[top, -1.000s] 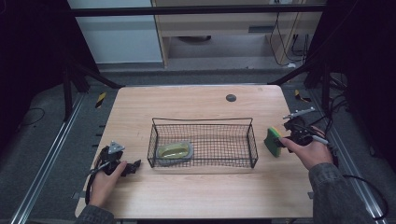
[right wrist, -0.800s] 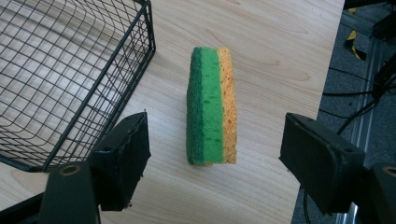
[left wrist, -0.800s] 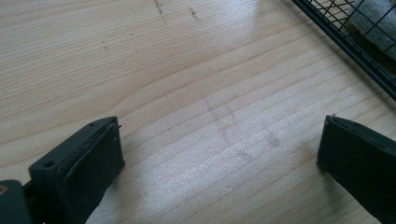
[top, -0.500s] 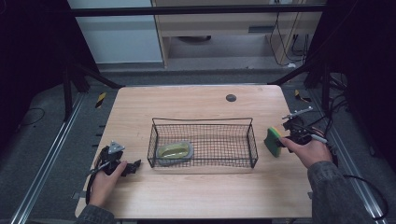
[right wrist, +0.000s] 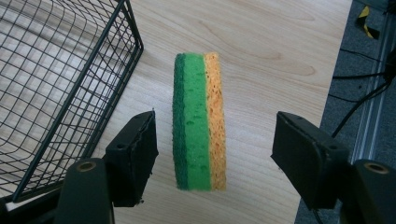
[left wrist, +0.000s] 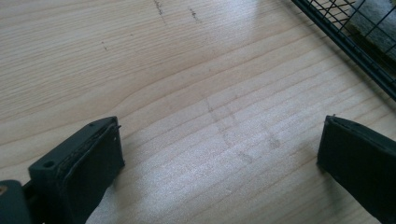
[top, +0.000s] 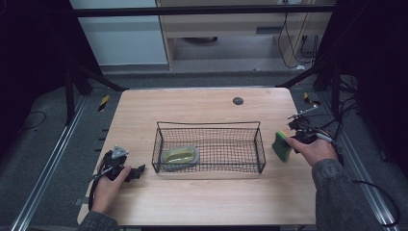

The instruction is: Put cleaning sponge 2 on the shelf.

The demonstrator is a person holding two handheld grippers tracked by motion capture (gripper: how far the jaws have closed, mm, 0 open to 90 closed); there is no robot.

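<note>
A light wooden table (top: 207, 110) with rounded corners stands on a grey floor (top: 43, 144). Beyond the table's far edge, a pale blue-white panel (top: 120, 33) sits beside a beige cabinet (top: 226, 29). Dark metal frame bars (top: 202, 9) surround the table. Cables (top: 293, 33) hang beyond its far right corner. Both sides lie in deep shadow.

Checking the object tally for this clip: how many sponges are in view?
2: one sponge in the wire basket, at its left end; one green-and-yellow sponge on the table, between the open right gripper's jaws.
</note>
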